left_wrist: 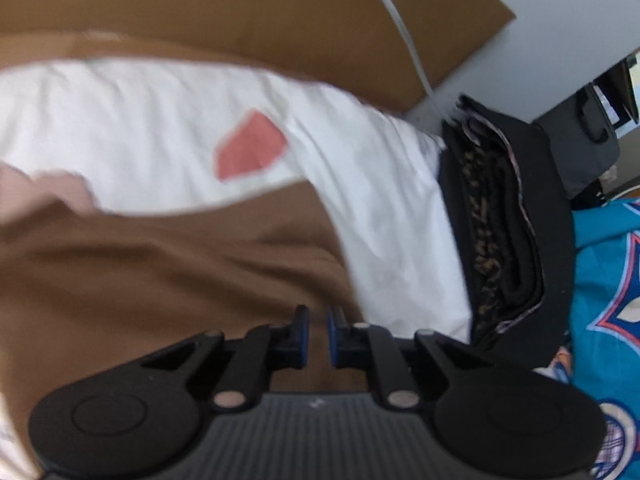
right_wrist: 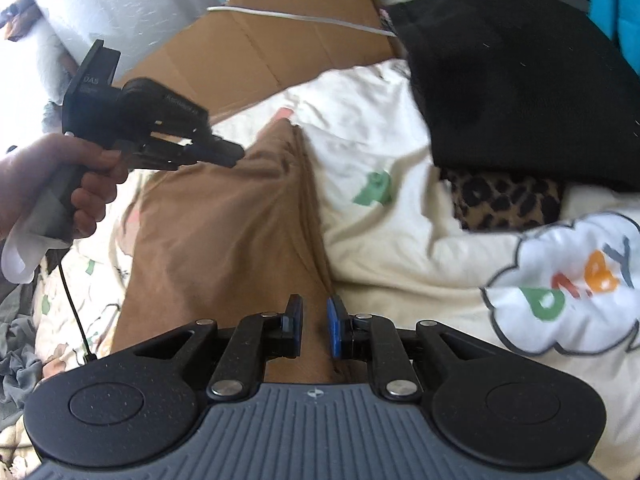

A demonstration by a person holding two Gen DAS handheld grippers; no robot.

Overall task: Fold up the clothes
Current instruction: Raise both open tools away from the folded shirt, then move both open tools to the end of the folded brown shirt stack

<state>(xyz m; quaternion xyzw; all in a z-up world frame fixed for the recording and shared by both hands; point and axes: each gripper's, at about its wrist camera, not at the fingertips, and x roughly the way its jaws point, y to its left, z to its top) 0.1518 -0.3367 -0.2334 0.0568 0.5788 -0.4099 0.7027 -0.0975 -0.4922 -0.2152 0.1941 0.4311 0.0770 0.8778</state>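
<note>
Between both grippers: brown garment [right_wrist: 224,216], spread on cream bedding [right_wrist: 400,240], long axis running from right gripper [right_wrist: 314,328] away to left gripper [right_wrist: 236,156]. Right fingers narrowly parted over near edge; grip uncertain. Left fingers closed at far end.

The brown garment [right_wrist: 224,216] lay on the printed sheet [right_wrist: 400,240]; folded clothes [right_wrist: 520,80] sat far right, cardboard [right_wrist: 260,44] behind.
</note>
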